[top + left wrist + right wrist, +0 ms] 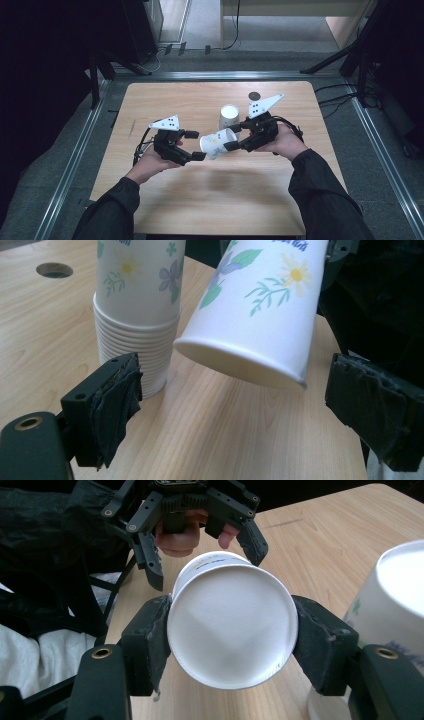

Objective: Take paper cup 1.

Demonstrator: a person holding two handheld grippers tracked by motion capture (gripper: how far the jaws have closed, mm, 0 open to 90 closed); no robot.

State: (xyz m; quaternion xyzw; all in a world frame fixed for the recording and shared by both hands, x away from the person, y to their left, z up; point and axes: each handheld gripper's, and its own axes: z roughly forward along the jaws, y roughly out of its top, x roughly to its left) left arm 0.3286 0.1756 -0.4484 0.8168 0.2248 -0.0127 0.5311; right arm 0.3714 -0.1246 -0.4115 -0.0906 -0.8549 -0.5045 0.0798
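Observation:
A white paper cup (218, 143) with a flower print lies tilted above the wooden table (215, 200). My right gripper (235, 136) is shut on its closed end; in the right gripper view the cup's base (232, 632) sits squeezed between both jaws. The cup's open rim (240, 361) points at my left gripper (195, 145), which is open, its pads (117, 405) standing either side of the rim without touching it. A stack of upside-down cups (229, 116) stands just behind on the table, seen close up as the stack (136, 315) in the left gripper view.
A round hole (254, 95) is set in the table near its far edge. Metal rails (75, 160) run along the table's sides, and dark stands and cables (345, 100) sit on the floor at the right. The person's dark sleeves (320, 195) enter from below.

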